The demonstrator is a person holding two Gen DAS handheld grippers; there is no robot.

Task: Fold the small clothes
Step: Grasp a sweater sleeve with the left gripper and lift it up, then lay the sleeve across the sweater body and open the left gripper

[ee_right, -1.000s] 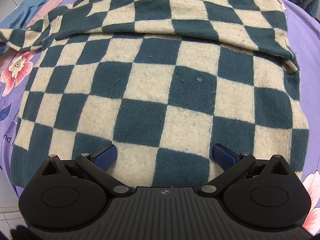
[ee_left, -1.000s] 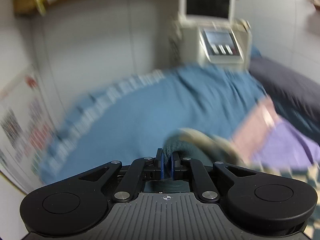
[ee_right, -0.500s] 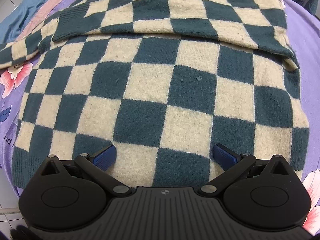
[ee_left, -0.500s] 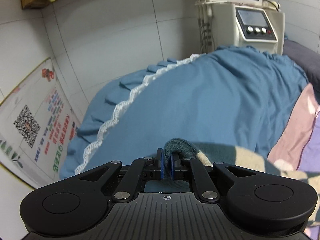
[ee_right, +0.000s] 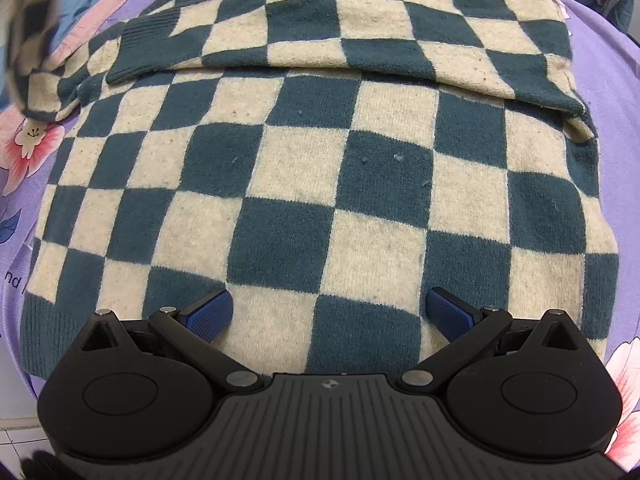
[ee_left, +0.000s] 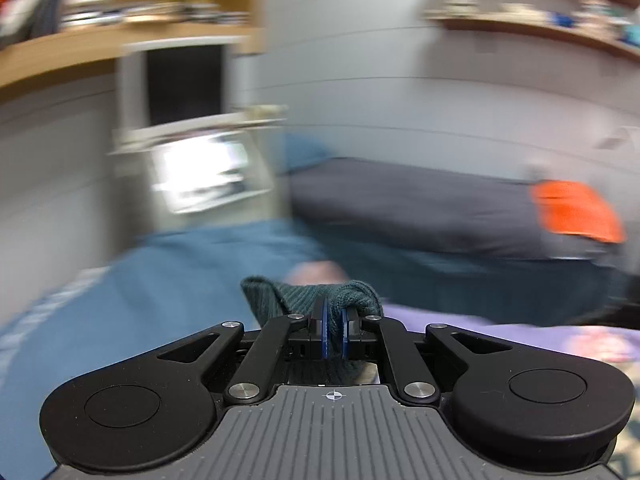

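A green-and-cream checked sweater (ee_right: 320, 184) lies flat on a purple flowered sheet (ee_right: 624, 92). One sleeve is folded across its chest (ee_right: 360, 48). The other sleeve (ee_right: 36, 76) rises blurred off the sheet at the far left. My right gripper (ee_right: 330, 314) hovers open over the sweater's hem, its blue pads spread wide and clear of the knit. In the left wrist view, my left gripper (ee_left: 335, 326) is shut on the sleeve's dark green ribbed cuff (ee_left: 304, 298), which bunches in front of the pads.
Beyond the cuff the left wrist view is motion-blurred: a blue bedcover (ee_left: 172, 280), a grey bed with an orange cloth (ee_left: 576, 210), a white machine with a screen (ee_left: 192, 132), and wooden wall shelves (ee_left: 532, 28).
My left gripper swung sideways with the cuff in it; the blue bedcover gave way to the machine and grey bed. In the right wrist view the left sleeve lifted off the sheet. My right gripper stayed still.
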